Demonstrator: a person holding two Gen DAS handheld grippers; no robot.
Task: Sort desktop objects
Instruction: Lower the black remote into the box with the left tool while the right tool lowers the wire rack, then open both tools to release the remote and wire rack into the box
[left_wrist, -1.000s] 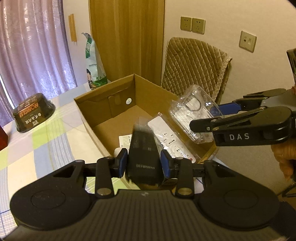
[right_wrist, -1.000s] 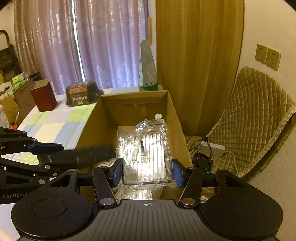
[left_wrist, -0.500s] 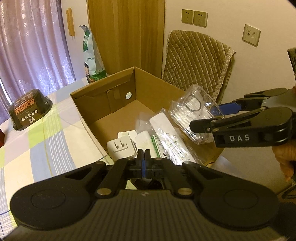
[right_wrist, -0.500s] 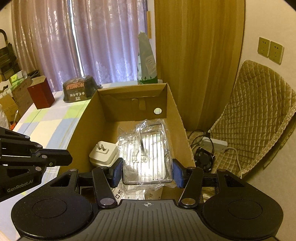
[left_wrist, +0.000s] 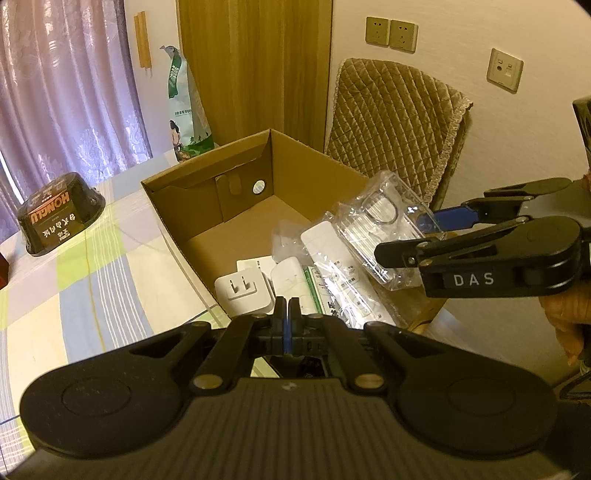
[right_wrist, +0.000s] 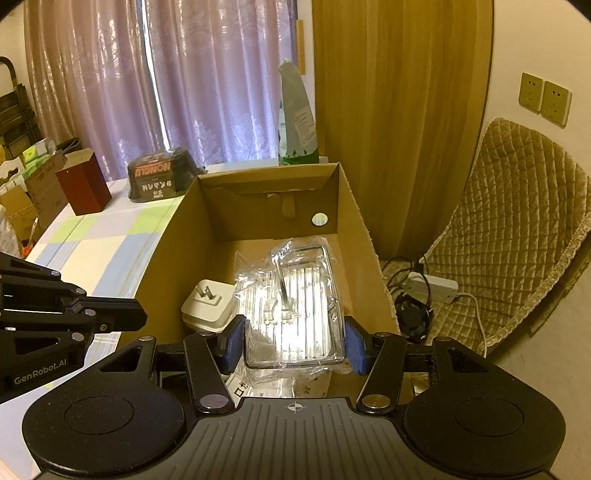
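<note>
An open cardboard box (left_wrist: 177, 210) (right_wrist: 173, 251) stands at the table's end. Inside it lie a white plug adapter (left_wrist: 243, 291) (right_wrist: 207, 304) and a white remote in a plastic bag (left_wrist: 332, 266). My left gripper (left_wrist: 287, 317) hovers at the box's near edge, shut with nothing between its pads; in the right wrist view it (right_wrist: 110, 319) reaches in from the left. My right gripper (right_wrist: 295, 343) (left_wrist: 410, 236) is shut on a clear plastic case in wrapping (right_wrist: 295, 302) (left_wrist: 384, 225), held over the box's right side.
On the checked tablecloth (left_wrist: 74, 295) sit a black bowl pack (left_wrist: 59, 218) (right_wrist: 159, 177) and a dark red box (right_wrist: 83, 184). A green bag (left_wrist: 184, 110) stands behind the box. A quilted chair (right_wrist: 517, 221) and a power strip (right_wrist: 432, 284) are to the right.
A second ago my left gripper held a black oblong object over the box; it has let go and closed empty. The right gripper still holds the clear case, hardly moved.
</note>
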